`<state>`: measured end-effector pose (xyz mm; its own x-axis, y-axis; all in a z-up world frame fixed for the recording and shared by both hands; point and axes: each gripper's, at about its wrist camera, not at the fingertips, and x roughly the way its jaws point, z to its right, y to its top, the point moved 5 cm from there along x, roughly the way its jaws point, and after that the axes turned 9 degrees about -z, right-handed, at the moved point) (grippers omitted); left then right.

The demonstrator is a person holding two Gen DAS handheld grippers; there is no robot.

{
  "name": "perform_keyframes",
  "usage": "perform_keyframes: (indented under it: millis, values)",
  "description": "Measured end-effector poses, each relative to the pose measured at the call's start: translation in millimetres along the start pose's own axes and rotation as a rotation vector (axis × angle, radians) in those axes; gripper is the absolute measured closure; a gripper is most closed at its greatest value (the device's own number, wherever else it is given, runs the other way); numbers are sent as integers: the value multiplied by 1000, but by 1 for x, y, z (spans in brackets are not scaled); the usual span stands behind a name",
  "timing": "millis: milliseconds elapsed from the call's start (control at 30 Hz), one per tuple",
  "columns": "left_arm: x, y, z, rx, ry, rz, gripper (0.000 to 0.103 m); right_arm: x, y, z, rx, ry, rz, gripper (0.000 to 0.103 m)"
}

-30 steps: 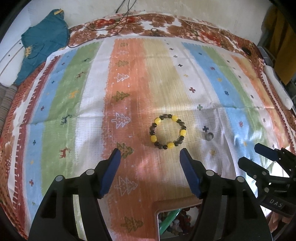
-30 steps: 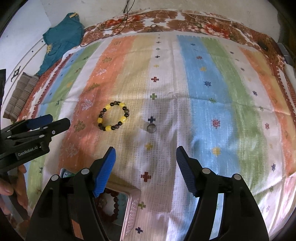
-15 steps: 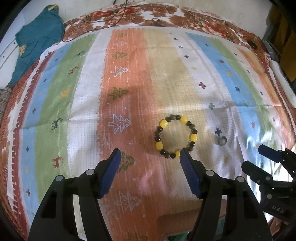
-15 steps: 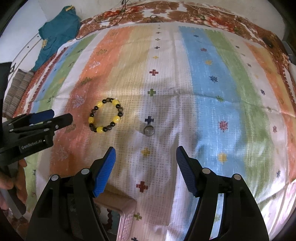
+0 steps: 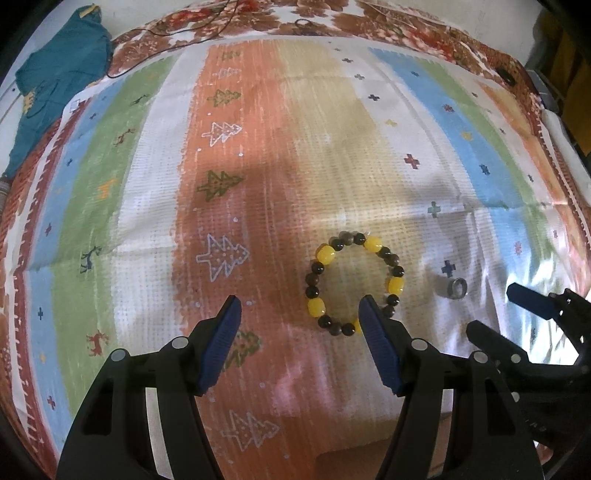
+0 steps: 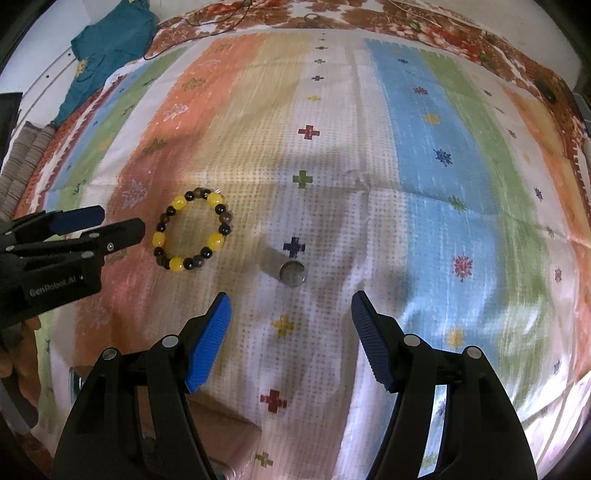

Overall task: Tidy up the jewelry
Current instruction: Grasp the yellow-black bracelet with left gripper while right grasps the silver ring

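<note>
A bracelet of yellow and dark beads (image 5: 352, 284) (image 6: 194, 234) lies flat on the striped cloth. A small silver ring (image 5: 455, 287) (image 6: 292, 273) lies to its right, beside a dark blue cross print. My left gripper (image 5: 299, 314) is open above the cloth; its right fingertip (image 5: 369, 314) overlaps the bracelet's lower right edge in the view. My right gripper (image 6: 290, 310) is open too, with the ring just beyond the gap between its tips. Each gripper shows in the other's view, the left gripper (image 6: 107, 227) left of the bracelet and the right gripper (image 5: 517, 306) right of the ring.
A copper-coloured box (image 6: 221, 435) sits at the near edge under the grippers. A teal garment (image 5: 55, 92) lies at the far left corner. Black cables (image 5: 177, 29) run over the floral bedspread (image 5: 406, 29) at the back. A hand (image 6: 9, 365) shows at the left edge.
Both grippers have sunk toward the cloth and moved forward, so bracelet and ring look larger and nearer the fingertips. The box has slid almost out of view below. Jaws unchanged.
</note>
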<state>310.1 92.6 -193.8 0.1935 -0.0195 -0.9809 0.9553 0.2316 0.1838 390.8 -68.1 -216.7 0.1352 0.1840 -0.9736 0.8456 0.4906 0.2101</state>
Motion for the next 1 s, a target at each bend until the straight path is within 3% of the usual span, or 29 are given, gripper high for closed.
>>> perform_keyframes:
  millis: [300, 400, 600, 667, 733, 833, 900, 1000]
  values:
    - [18, 9, 4, 46, -3, -39, 39, 20, 10, 1, -7, -12, -20, 36]
    - [24, 12, 5, 45, -7, -42, 39, 28, 13, 3, -9, -19, -35, 41]
    - [38, 15, 9, 51, -29, -67, 53, 39, 17, 1, -18, -27, -57, 43]
    - [45, 15, 9, 57, -14, -82, 67, 40, 18, 0, -23, -32, -59, 49]
    - [48, 15, 9, 61, 1, -70, 72, 42, 19, 0, -23, -25, -62, 53]
    - [49, 16, 7, 52, 14, -71, 93, 42, 21, 1, -26, -25, -63, 66]
    - [50, 15, 7, 61, 22, -68, 93, 42, 21, 2, -24, -20, -60, 80]
    - [51, 15, 12, 86, 53, -60, 94, 42, 22, 2, -26, -7, -54, 83]
